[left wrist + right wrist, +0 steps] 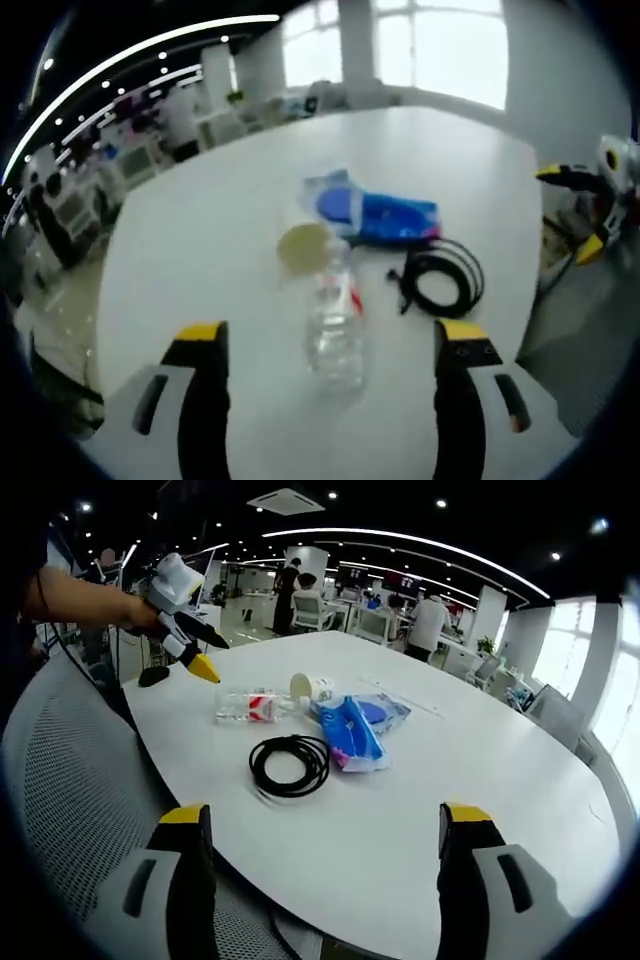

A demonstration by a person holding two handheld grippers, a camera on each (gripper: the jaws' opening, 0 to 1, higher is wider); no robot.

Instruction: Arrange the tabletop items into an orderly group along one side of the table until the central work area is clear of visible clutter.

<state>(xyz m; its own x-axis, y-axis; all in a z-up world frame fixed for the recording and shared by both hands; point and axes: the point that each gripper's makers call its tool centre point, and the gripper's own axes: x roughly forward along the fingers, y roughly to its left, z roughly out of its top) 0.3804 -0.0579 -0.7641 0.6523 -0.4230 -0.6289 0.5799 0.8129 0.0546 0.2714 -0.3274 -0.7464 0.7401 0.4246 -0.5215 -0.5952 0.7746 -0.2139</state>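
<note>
A clear plastic bottle (336, 325) with a red label lies on the white round table (200, 230). My left gripper (330, 338) stands open just short of it, one jaw on either side of its near end. Past the bottle lie a tipped paper cup (303, 248), a blue plastic packet (388, 216) and a coiled black cable (442, 280). In the right gripper view the bottle (248, 705), cup (313, 688), packet (350, 732) and cable (290, 764) sit mid-table, with the left gripper (195, 650) at the far edge. My right gripper (325, 820) is open at the near edge, holding nothing.
A grey mesh chair back (60, 780) stands to the left of the right gripper. The right gripper (578, 210) shows off the table's right edge. Bare tabletop (480, 750) spreads right of the items. Office desks and people are in the background.
</note>
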